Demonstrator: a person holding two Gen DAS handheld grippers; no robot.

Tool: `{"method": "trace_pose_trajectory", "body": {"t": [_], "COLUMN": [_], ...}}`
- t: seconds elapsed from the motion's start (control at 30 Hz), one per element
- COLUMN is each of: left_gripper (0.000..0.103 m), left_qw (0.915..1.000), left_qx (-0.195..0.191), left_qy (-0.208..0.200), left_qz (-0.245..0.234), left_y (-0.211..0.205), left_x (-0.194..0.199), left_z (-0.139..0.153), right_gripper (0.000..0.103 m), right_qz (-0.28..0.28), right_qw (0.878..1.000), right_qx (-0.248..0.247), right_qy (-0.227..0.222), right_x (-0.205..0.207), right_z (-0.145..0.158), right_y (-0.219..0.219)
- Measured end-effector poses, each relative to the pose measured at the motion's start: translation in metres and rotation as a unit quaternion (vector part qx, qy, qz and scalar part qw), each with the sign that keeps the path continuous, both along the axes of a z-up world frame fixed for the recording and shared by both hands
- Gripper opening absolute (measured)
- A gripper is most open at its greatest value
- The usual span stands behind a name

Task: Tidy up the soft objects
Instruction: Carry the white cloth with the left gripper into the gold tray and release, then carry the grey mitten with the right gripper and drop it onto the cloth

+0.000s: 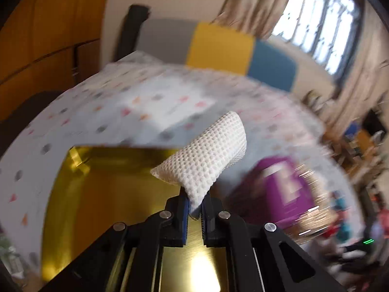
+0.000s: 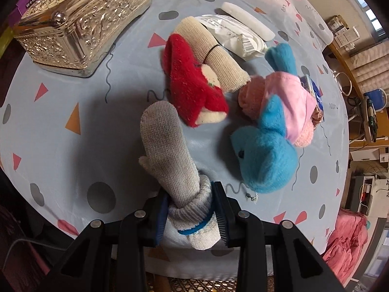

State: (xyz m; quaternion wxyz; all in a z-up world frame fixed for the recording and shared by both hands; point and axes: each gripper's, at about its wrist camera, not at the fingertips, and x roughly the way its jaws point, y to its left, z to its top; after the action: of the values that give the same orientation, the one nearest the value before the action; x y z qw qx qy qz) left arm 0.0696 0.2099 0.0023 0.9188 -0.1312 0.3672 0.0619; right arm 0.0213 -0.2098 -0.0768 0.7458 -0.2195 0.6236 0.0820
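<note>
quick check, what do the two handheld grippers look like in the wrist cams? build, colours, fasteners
Both look the same build. The left gripper and right gripper have matte black angular linkage arms with triangular cut-outs and round silver pivot fasteners at each joint. The jaws are narrow black fingers faced with ribbed blue pads. No cables, markings, hands or sleeves are visible on either.

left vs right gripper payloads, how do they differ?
The left gripper pinches a white waffle-textured cloth by a thin corner, jaws nearly closed; the right gripper clamps a bulky grey sock at its bunched cuff, jaws wider apart. The cloth hangs over a gold tray; the sock hangs over the patterned tablecloth. Both are soft, light-coloured textiles, firmly held.
</note>
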Motion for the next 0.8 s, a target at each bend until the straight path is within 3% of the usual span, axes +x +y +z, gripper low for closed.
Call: {"method": "trace_pose_trajectory", "body": {"t": [0.17, 0.23, 0.3, 0.5, 0.8], "left_gripper": [0.015, 0.03, 0.062, 0.069, 0.071], "left_qw": [0.997, 0.9958, 0.9956, 0.9978, 0.9998], "left_qx": [0.0, -0.01, -0.016, 0.002, 0.004], "left_qy": [0.067, 0.08, 0.076, 0.04, 0.013], "left_qz": [0.039, 0.045, 0.052, 0.052, 0.013], "left_y": [0.013, 0.016, 0.019, 0.011, -0.012], "left_x": [-0.003, -0.008, -0.016, -0.037, -0.059], "left_z": [-0.054, -0.063, -0.065, -0.044, -0.018], "right_gripper": [0.034, 0.034, 0.034, 0.034, 0.034], "right_qz": [-0.007, -0.012, -0.02, -0.054, -0.102], "right_qw": [1.0, 1.0, 1.0, 0.997, 0.984], "right_qx": [0.006, 0.008, 0.015, 0.053, 0.142], "right_qy": [-0.001, 0.0, 0.0, -0.006, -0.021], "right_x": [-0.004, 0.0, 0.004, 0.017, 0.024], "right_z": [0.007, 0.004, 0.005, 0.008, 0.023], "right_y": [0.011, 0.016, 0.017, 0.026, 0.022]}}
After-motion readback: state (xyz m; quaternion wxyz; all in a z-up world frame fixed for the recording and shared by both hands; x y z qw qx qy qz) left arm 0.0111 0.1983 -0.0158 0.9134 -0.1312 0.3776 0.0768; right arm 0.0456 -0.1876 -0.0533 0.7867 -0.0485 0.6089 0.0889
